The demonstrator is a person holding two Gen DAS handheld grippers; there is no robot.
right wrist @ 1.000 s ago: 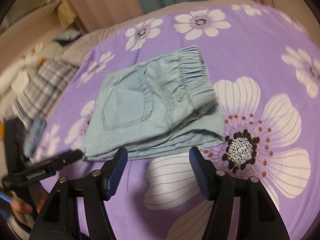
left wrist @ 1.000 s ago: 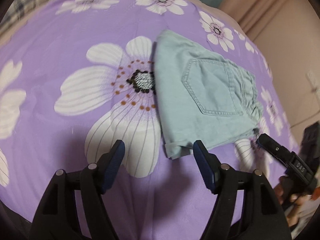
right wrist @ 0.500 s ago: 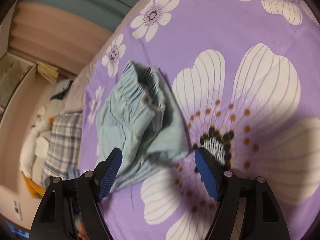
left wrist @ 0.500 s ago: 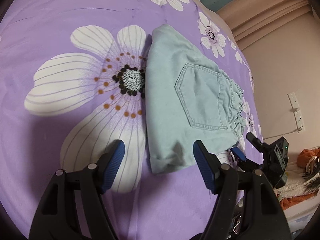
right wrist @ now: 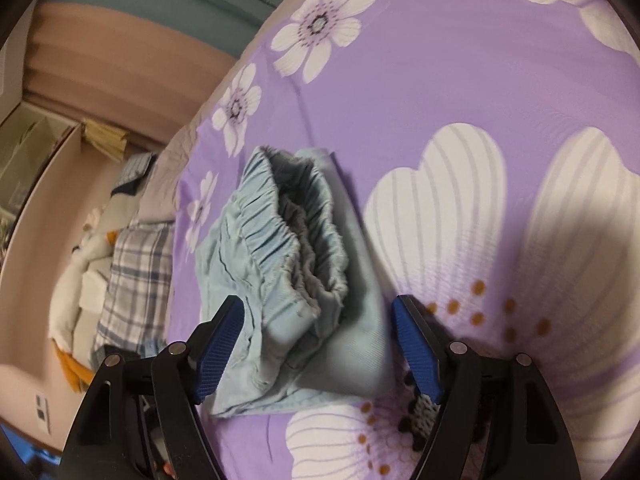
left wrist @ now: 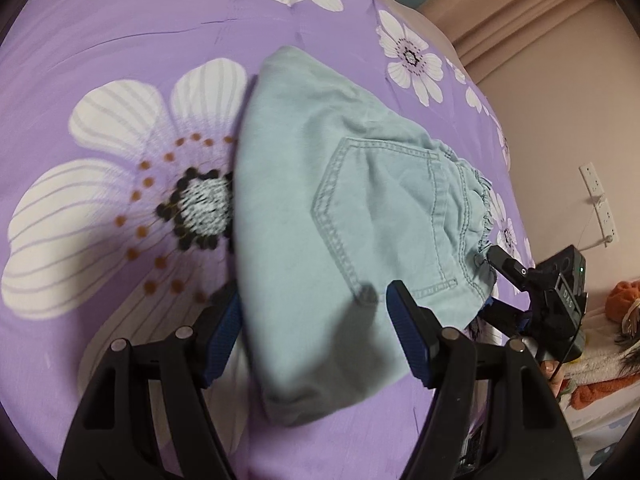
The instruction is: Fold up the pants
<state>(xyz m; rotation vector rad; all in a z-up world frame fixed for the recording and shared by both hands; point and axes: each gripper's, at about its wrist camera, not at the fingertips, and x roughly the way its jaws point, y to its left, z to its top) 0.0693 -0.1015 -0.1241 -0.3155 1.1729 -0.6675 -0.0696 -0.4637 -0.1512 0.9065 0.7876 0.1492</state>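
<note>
Light blue pants (left wrist: 320, 208) lie folded in a compact stack on the purple flowered bedspread (left wrist: 120, 60), back pocket facing up. My left gripper (left wrist: 316, 336) is open, its blue pads on either side of the stack's near end. In the right wrist view the pants (right wrist: 288, 264) show their elastic waistband end. My right gripper (right wrist: 316, 348) is open and straddles that end. The right gripper also shows in the left wrist view (left wrist: 520, 280) at the waistband corner.
The bedspread (right wrist: 460, 80) fills most of both views. A plaid pillow (right wrist: 132, 280) and a plush toy (right wrist: 80, 272) lie at the bed's left side. A wall with sockets (left wrist: 596, 200) and orange and white cloths (left wrist: 600, 372) stand at the right.
Both grippers have moved closer to the folded pants and now straddle opposite ends of the stack. The pants have stayed put.
</note>
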